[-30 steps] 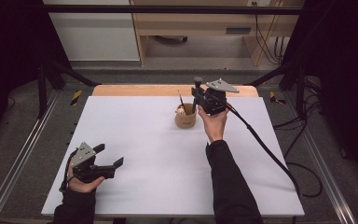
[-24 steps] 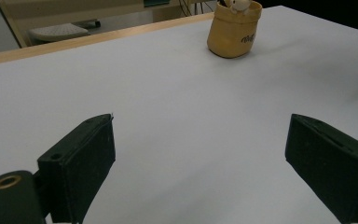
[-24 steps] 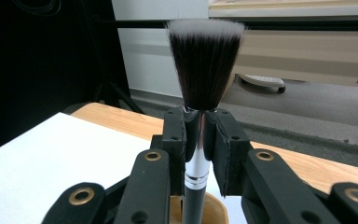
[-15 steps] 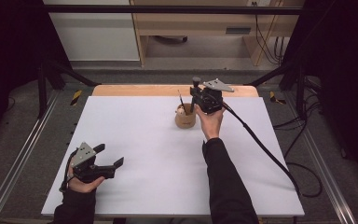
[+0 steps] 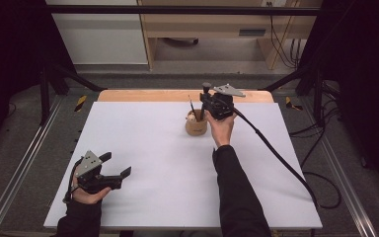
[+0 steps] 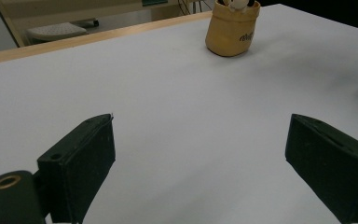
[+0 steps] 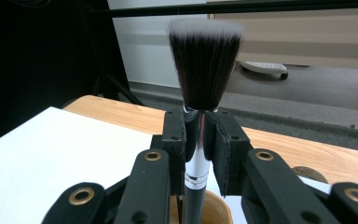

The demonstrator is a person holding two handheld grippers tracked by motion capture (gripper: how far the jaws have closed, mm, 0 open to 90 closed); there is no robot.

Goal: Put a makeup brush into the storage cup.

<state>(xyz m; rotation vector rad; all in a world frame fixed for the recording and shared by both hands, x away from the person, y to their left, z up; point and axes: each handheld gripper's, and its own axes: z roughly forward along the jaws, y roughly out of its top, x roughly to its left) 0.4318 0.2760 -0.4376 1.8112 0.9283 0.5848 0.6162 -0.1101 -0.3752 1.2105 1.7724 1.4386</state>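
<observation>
The right tongs (image 5: 206, 101) were clamped on a makeup brush (image 7: 205, 70), the pads pressing on its silver ferrule from both sides. In the right gripper view the brush stood upright between the jaws, its dark bristles with pale tips fanning out above them and its black handle running down toward the mouth of a tan cup (image 7: 214, 210) directly below. From the high view, the right hand (image 5: 222, 129) held those tongs over the far middle of the desk (image 5: 143, 143), right at the cup (image 5: 196, 126), with the brush head (image 5: 207, 87) showing just above the gripper body. A thin dark stick (image 5: 192, 106) leaned out of the cup on its left side, and something pale sat at its rim. A black cable (image 5: 276, 153) trailed from the right tongs across the desk to the right and off its edge.

The left tongs (image 5: 116, 170) rested at the near left corner of the desk, held in the left hand (image 5: 86, 190), and their jaws stood wide apart with nothing between them. In the left gripper view the two black pads (image 6: 91, 163) framed bare white desk, and the cup (image 6: 232, 28) sat well apart from them toward the far side, a dark printed mark on its wall.

Beyond the white surface a strip of wooden edge (image 5: 177, 95) ran along the far side.
</observation>
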